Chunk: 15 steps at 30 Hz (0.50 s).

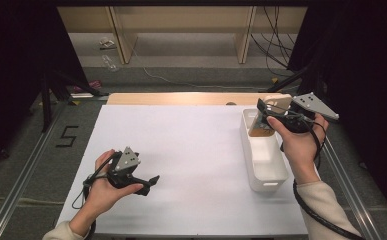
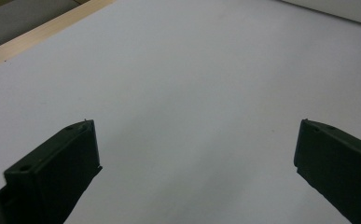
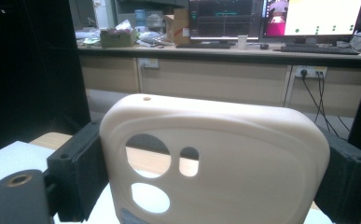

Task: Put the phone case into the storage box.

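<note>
right gripper (image 1: 267,112) is clamped on a cream phone case (image 3: 215,163), jaws wide across its sides, case upright over the far end of the white bin (image 1: 266,170). step looks like placing it in; next move calls for lowering between the bin walls, then release. left gripper (image 1: 143,184) is wide open and empty, bare table (image 2: 192,93) ahead of its jaws.

A lab or recording room: black curtains (image 1: 11,60) flank a white worktop (image 1: 191,160), a floor number (image 1: 67,136) marks the station, and lit monitors (image 3: 271,18) sit on a cluttered desk (image 3: 215,49).
</note>
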Tool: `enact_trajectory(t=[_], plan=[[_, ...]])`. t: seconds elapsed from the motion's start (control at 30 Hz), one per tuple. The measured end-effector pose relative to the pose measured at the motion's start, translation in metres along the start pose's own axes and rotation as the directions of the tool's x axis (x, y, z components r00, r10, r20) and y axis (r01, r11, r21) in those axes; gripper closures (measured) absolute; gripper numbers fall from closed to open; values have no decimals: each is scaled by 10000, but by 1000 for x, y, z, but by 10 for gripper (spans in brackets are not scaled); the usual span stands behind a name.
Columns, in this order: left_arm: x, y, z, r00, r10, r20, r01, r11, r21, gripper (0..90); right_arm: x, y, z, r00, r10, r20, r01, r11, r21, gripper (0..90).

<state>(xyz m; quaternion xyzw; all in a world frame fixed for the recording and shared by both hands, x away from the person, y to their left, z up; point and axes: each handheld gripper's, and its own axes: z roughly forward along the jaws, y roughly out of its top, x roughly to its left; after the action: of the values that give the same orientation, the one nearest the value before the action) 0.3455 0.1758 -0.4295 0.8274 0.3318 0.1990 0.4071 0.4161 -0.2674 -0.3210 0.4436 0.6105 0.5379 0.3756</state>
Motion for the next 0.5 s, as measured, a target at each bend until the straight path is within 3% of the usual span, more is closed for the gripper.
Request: enact_trajectory(t=[0.5], plan=[[-1,0,1,10000,17,-8,-17,10000,-39,0,0,-1,3,9999,-108,39,108,9999,84,128]])
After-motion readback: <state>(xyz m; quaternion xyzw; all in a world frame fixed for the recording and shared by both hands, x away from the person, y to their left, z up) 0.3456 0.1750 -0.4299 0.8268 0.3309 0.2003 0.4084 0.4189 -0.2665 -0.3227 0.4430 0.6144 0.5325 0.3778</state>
